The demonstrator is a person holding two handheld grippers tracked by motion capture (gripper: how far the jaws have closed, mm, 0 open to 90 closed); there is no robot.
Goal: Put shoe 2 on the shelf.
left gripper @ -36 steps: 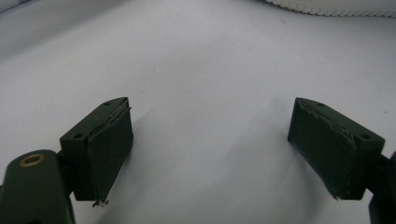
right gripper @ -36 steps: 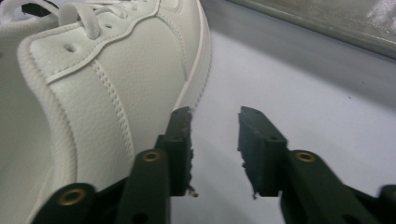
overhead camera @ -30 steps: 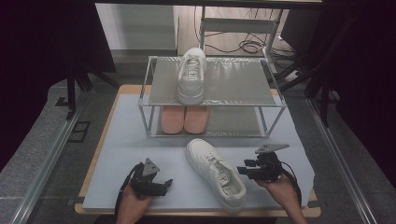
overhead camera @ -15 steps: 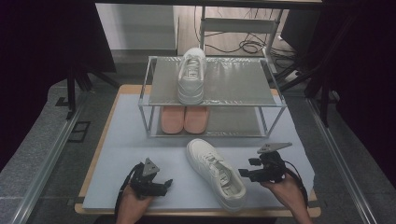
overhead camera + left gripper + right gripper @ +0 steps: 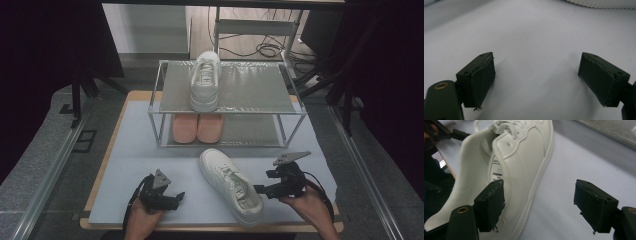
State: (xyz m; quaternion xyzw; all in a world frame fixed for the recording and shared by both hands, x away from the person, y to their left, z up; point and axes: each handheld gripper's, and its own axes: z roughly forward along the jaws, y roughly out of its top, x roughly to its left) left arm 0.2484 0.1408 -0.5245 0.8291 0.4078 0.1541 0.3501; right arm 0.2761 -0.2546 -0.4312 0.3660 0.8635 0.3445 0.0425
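Observation:
A white sneaker (image 5: 231, 185) lies on the grey mat, toe toward the rack and heel toward the front edge. My right gripper (image 5: 261, 189) hovers just right of its heel side. In the right gripper view its jaws (image 5: 540, 195) stand wide and have just been opening. The sneaker's side (image 5: 519, 165) lies in front of the left pad, and bare mat shows up to the right pad. My left gripper (image 5: 176, 196) rests open at the front left over bare mat (image 5: 536, 50), apart from the sneaker's sole edge (image 5: 604, 3).
A two-level metal rack (image 5: 300, 111) stands at the back of the table. The matching white sneaker (image 5: 205, 80) is on its top shelf, and a pink pair (image 5: 196, 127) is on the lower one. The wooden table edge (image 5: 210, 227) runs close in front.
My right gripper has lifted a little and drawn slightly away from the sneaker's heel. The sneaker and the left gripper have stayed where they were.

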